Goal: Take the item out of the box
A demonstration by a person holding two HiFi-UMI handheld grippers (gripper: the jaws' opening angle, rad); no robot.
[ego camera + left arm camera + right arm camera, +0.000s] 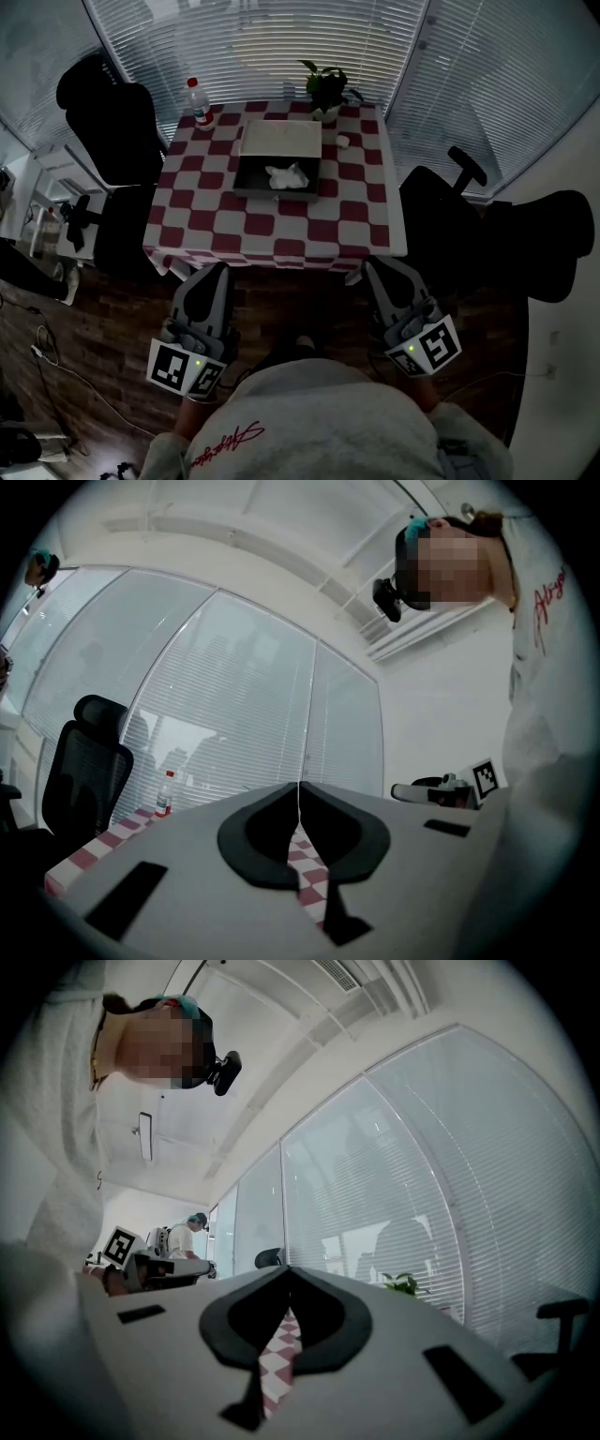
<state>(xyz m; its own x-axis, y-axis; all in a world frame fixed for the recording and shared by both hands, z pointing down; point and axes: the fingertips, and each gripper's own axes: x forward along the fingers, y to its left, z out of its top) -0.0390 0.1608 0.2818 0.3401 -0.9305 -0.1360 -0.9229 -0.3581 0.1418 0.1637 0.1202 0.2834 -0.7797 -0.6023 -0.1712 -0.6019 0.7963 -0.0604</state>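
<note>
Left tool [217, 270] low at the left of the head view, off the surface [272, 230], just short of its near edge, over the wood floor [112, 309]. Jaws closed tip to tip in the left gripper view, nothing between them, only checked cloth seen through the gap. Right tool [370, 265] mirrors it at the right, also short of the near edge. Its jaws are pressed together too and empty in the right gripper view. Each tool's marker cube [185, 367] sits close to the person's grey top [309, 422].

Box [278, 195] is open, on the far half of the surface, about centred between left and right edges. Its white lid [281, 139] is flipped back toward the far edge. Item [287, 175] is a white crumpled thing lying inside the box, a bit right of its middle; material can't be told. Both tools are well apart from the box and the item.

Bottle [198, 103] with a red cap stands upright at the far left corner. Potted plant [325, 89] at the far edge, right of centre, just beyond the lid's right corner. Small white object [343, 142] near the plant, just beside the box's right side; too small to identify.

Black chair [112, 131] by the left edge, another black chair [469, 216] by the right edge. Window blinds [253, 47] behind the surface.
</note>
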